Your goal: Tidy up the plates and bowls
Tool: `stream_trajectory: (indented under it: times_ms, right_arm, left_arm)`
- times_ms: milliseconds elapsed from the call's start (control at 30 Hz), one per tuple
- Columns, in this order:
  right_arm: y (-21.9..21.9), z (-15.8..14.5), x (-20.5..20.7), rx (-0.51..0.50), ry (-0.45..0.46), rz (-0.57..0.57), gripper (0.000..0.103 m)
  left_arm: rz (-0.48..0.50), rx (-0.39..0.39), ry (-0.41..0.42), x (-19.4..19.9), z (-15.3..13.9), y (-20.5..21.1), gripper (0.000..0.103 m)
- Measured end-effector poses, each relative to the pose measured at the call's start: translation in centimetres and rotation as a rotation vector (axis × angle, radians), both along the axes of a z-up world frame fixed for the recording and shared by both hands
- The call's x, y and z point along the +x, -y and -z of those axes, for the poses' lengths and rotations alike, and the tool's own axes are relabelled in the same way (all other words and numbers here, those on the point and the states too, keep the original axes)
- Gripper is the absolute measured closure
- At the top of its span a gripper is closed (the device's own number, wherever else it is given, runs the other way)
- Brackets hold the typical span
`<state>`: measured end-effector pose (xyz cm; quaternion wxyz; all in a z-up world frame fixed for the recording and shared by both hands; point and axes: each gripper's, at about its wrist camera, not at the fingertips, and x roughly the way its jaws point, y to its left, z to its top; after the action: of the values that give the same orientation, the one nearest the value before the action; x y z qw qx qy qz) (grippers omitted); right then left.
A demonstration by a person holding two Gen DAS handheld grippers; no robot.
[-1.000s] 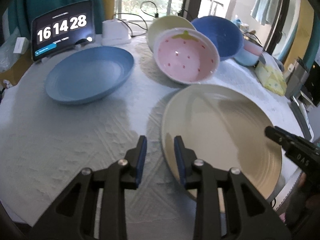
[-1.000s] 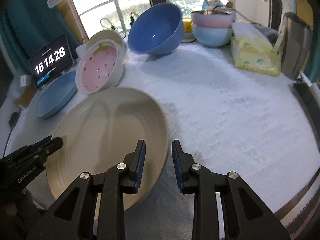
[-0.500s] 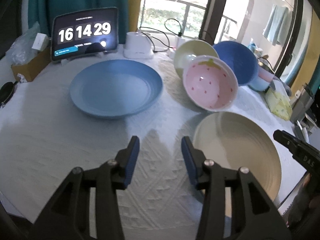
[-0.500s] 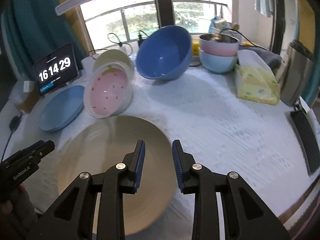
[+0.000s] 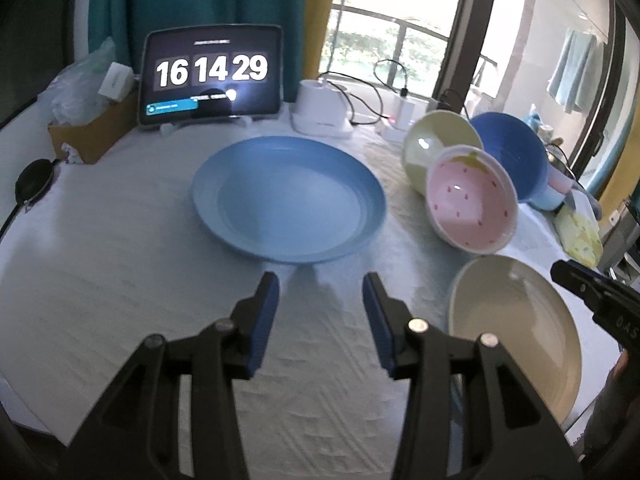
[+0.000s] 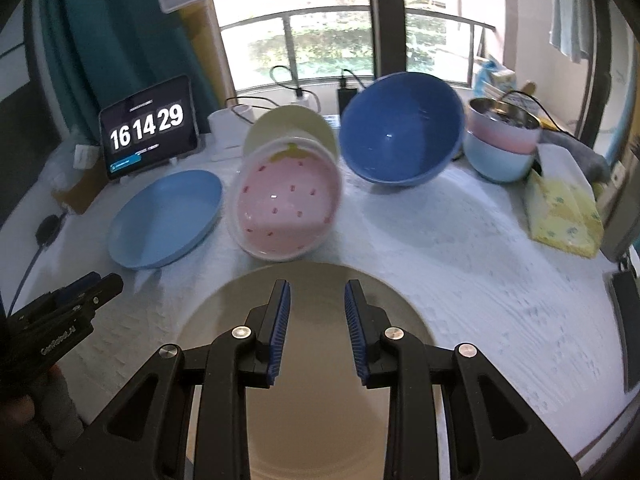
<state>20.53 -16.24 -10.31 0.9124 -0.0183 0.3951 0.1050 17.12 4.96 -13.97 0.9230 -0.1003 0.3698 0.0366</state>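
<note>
Plates lie apart — cream plate [image 6: 312,360] near, blue plate [image 5: 288,200] farther left. My left gripper [image 5: 320,312] and right gripper [image 6: 314,320] hang parted, empty — free to stack them.

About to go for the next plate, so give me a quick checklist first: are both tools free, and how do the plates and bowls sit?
1. Left tool empty, nothing between its blue pads: ok.
2. Right tool empty, over the beige plate: ok.
3. Beige plate flat on the table: ok.
4. Blue plate flat, nothing on it, ahead of the left tool: ok.
5. Strawberry bowl upright: not ok, tipped against the cream bowl.
6. Big blue bowl stable: cannot tell, it tilts on its side.
</note>
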Motion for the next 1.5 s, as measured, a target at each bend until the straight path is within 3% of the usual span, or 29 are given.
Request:
stream_trajectory:
  times_ms: [433, 700, 1500]
  right_arm:
    - [-6.3, -0.2, 1.9, -0.031, -0.015, -0.097, 0.073]
    - [-9.1, 0.2, 3.2, -0.029, -0.026, -0.119, 0.073]
    - [-14.0, 3.7, 8.4, -0.033, -0.178, -0.146, 0.073]
  left_arm:
    - [-0.082, -0.015, 0.029, 0.2, 0.4, -5.0, 0.058]
    - [-0.086, 0.040, 0.057, 0.5, 0.2, -6.5, 0.058]
    - [-0.090, -0.003, 0.018, 4.6, 2.0, -10.0, 0.058]
